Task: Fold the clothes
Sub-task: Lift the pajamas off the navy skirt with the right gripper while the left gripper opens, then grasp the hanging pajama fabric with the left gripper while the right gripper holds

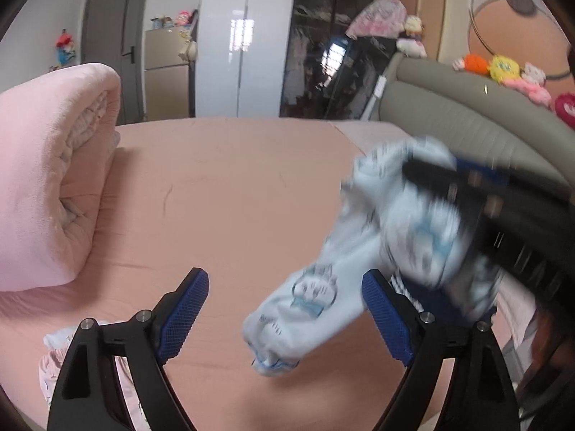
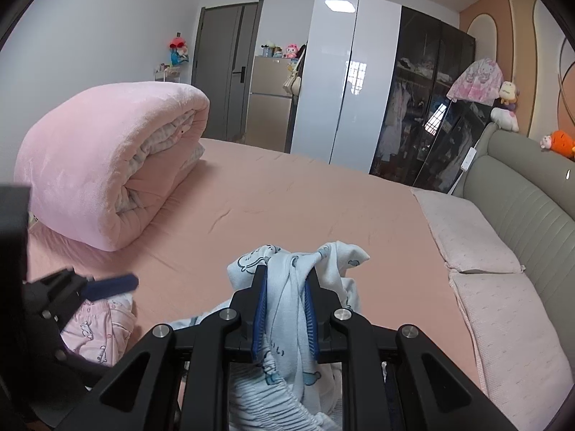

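A white garment with blue cartoon prints (image 2: 287, 287) is bunched between the blue pads of my right gripper (image 2: 285, 305), which is shut on it. In the left wrist view the same garment (image 1: 312, 298) hangs down over the pink bed sheet (image 1: 222, 186) from the blurred right gripper (image 1: 417, 172). Its lower end lies between the wide-apart fingers of my left gripper (image 1: 285, 310), which is open and does not press on it. A pink printed garment (image 2: 97, 327) lies crumpled at the bed's near left, beside one blue pad (image 2: 115, 283) of the left gripper.
A thick rolled pink quilt (image 2: 107, 165) fills the bed's left side. Two pale pink pillows (image 2: 474, 237) lie along the grey padded headboard (image 2: 521, 186) on the right. Wardrobes (image 2: 345, 79) and a door stand beyond the far edge of the bed.
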Tool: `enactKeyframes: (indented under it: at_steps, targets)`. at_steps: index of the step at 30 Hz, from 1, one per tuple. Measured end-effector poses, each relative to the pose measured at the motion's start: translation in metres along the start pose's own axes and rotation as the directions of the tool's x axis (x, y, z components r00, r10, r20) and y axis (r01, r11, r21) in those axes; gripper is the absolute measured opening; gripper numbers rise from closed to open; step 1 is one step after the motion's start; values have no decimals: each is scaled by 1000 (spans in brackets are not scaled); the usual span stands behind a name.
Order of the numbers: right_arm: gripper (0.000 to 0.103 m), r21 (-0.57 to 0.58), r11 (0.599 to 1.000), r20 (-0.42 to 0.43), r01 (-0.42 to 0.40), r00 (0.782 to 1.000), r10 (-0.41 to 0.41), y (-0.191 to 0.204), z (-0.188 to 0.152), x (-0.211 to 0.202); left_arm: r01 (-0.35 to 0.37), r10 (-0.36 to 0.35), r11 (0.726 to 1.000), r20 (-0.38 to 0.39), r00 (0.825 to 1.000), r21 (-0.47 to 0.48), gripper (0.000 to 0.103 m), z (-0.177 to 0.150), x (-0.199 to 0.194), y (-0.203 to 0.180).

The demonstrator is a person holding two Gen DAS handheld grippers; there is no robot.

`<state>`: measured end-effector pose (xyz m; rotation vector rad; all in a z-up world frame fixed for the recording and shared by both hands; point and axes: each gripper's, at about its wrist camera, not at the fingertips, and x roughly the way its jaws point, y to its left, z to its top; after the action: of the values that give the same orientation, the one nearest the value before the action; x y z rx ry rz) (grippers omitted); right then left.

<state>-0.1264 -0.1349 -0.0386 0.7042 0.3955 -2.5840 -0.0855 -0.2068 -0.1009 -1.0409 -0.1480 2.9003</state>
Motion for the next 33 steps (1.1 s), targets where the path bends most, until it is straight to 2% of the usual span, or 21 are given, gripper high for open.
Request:
enactKeyframes:
  at_steps: [5, 10, 14, 17, 20, 23, 24, 27, 29, 30, 31, 32, 33]
  targets:
    - [17, -25, 1000, 17, 2, 1000, -2, 1, 7, -11, 20, -19, 1000, -31, 999, 19, 89, -21, 6, -9]
    - [17, -38, 999, 49, -8, 999, 10, 0, 17, -29, -4, 7, 999, -71, 997, 41, 89, -35, 20, -17]
    - [17, -44, 999, 69, -23, 997, 26, -1, 23, -46, -7, 5, 1000, -73, 997, -28, 89, -39, 20, -13]
    - [17, -40, 998, 81, -47, 995, 50, -4, 25, -59, 31, -39, 992, -61, 997, -126, 89, -37, 19, 2]
    - [17, -41, 997, 95, -62, 993, 66, -5, 25, -72, 114, -126, 968, -43, 991, -225, 89, -38, 17, 14]
    - [17, -34, 996, 105, -80, 991, 83, -6, 23, -82, 210, -230, 921, -22, 973, -327, 89, -41, 14, 23]
    - [17, -27, 996, 105, -86, 991, 89, -8, 22, -84, 222, -242, 914, -15, 970, -339, 89, -42, 12, 23]
    - [17, 4, 995, 97, -104, 990, 103, -13, 20, -86, 199, -217, 924, -19, 976, -327, 89, -45, 8, 20]
    - [17, 22, 994, 94, -111, 990, 109, -16, 18, -87, 209, -225, 918, -8, 974, -336, 88, -47, 5, 20]
    - [17, 30, 993, 92, -114, 990, 111, -18, 17, -88, 221, -235, 913, 1, 972, -343, 86, -48, 4, 21]
    - [17, 37, 992, 90, -117, 989, 114, -18, 16, -88, 235, -245, 906, 16, 969, -353, 78, -49, 2, 22]
    - [17, 46, 991, 86, -123, 989, 118, -19, 14, -87, 247, -254, 898, 30, 967, -364, 64, -50, 0, 23]
    - [17, 55, 990, 83, -128, 989, 123, -20, 12, -87, 250, -254, 891, 39, 966, -379, 58, -50, -2, 24]
